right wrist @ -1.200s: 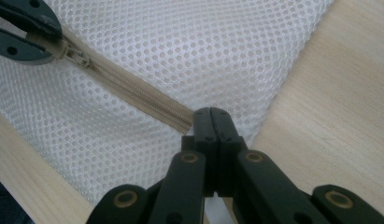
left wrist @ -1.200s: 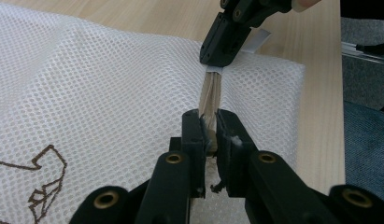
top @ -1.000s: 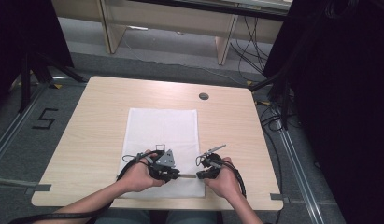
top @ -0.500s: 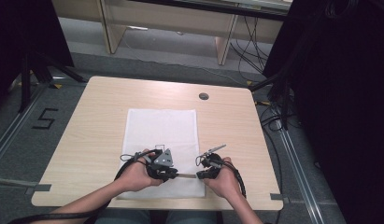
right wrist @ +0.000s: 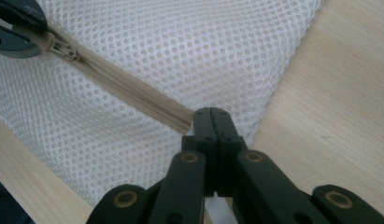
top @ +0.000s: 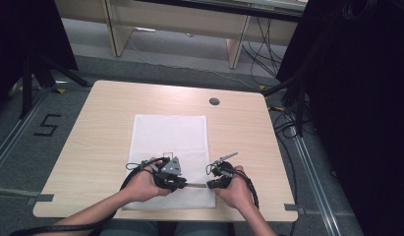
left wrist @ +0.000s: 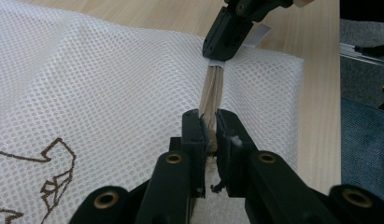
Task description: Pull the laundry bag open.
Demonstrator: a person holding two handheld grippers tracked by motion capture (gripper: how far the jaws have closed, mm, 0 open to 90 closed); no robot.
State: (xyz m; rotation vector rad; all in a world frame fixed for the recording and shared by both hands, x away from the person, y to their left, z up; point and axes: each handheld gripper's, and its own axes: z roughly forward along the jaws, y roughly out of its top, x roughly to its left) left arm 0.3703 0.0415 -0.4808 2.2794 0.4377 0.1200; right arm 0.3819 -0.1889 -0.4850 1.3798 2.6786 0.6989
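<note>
Hand-held grippers [top: 176, 183] [top: 215, 183] clamped on mesh bag's [top: 170, 135] zipper [right wrist: 129, 95], table [top: 101, 118] beneath.

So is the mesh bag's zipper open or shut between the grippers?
Shut: the beige zipper runs as one meshed line from the slider to the right gripper.

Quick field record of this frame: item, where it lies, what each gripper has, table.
item: white mesh laundry bag with a beige zipper
position: flat on the wooden table, zipper along the near edge
left gripper: shut on the zipper slider end
right gripper: shut on the zipper end at the bag's corner
bag state: zipper closed between the grippers
</note>
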